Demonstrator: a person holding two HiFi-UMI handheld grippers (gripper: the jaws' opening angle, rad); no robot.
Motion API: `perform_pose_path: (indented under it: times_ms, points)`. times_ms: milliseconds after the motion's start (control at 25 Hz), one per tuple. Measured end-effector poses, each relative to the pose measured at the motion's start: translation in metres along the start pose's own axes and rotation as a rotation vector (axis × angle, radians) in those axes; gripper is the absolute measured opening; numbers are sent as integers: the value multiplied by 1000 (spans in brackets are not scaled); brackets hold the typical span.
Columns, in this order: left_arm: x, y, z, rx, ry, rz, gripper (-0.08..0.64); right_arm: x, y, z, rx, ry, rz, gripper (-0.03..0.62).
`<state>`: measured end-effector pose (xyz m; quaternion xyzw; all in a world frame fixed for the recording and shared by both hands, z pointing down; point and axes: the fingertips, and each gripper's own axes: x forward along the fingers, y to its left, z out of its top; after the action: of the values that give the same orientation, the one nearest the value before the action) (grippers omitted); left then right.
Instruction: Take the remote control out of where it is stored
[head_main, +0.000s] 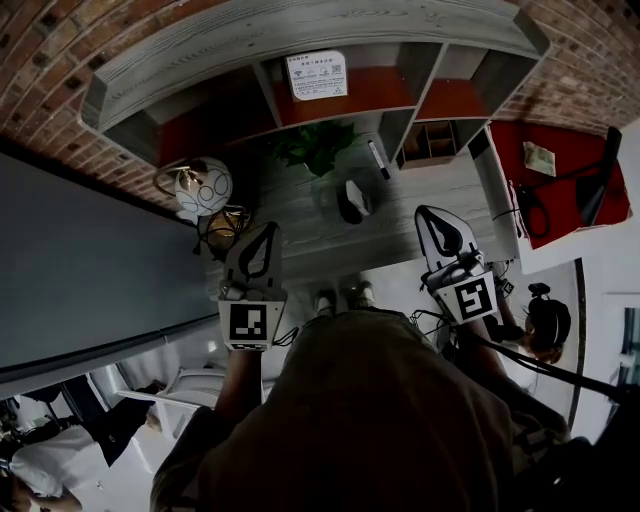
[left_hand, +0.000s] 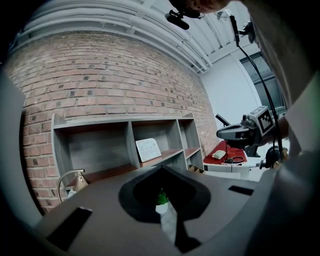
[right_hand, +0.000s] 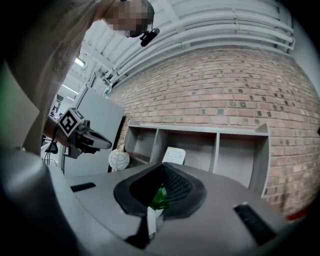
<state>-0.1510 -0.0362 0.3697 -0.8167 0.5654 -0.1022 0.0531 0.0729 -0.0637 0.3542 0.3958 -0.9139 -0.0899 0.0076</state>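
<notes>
One plant (left_hand: 161, 197), mostly hidden, behind left gripper (left_hand: 161, 168)

Left gripper (head_main: 266, 238) and right gripper (head_main: 433, 225) point forward at mid-frame, well apart and roughly level, both closed tight on nothing.

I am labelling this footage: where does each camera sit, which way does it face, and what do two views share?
Head view: on the person's head, facing steeply down at the grey wooden shelved desk; shows the left hand-held gripper, the right hand-held gripper, the torso.
Left gripper view: on the left hand-held gripper, facing the red brick wall; shows its shut jaws.
Right gripper view: likewise on the right hand-held gripper.
Shared: the green potted plant.
</notes>
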Motion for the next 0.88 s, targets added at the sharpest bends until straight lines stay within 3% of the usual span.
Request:
perform_pose_path:
  times_ms: [880]
  points:
    - [20, -20, -5, 11, 59, -12, 11, 1, -22, -11, 48, 13, 39, 14]
